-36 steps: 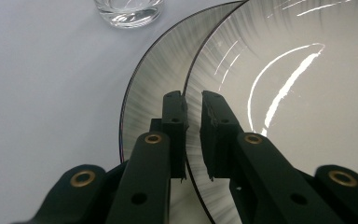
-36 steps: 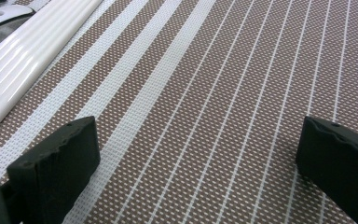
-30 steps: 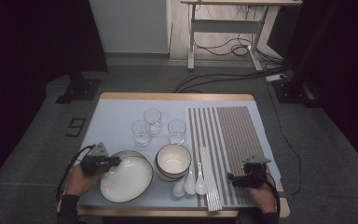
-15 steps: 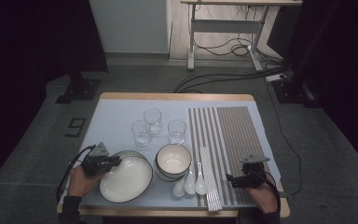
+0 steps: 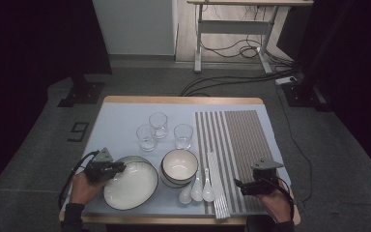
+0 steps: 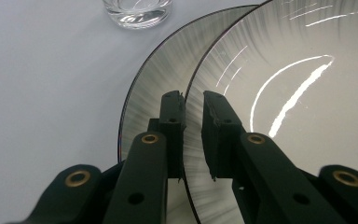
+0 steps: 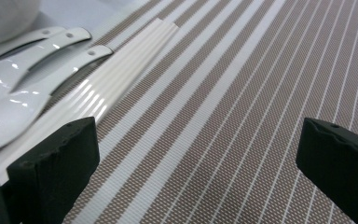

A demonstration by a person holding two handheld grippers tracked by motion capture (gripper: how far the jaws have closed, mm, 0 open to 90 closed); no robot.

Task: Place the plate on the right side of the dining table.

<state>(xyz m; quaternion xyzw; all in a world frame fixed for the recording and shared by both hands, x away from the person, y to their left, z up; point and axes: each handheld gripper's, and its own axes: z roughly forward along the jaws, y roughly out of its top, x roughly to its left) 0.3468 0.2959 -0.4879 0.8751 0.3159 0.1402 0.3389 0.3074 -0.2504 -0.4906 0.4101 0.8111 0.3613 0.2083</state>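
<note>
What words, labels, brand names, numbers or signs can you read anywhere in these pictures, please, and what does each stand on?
None: no readable text shows in these views.
The round white plate with a dark rim, the white ceramic bowl, the three clear drinking glasses, the three white ceramic spoons and the brown-and-white striped woven placemat all look unmarked.

High view overlooks table; tool views close.
</note>
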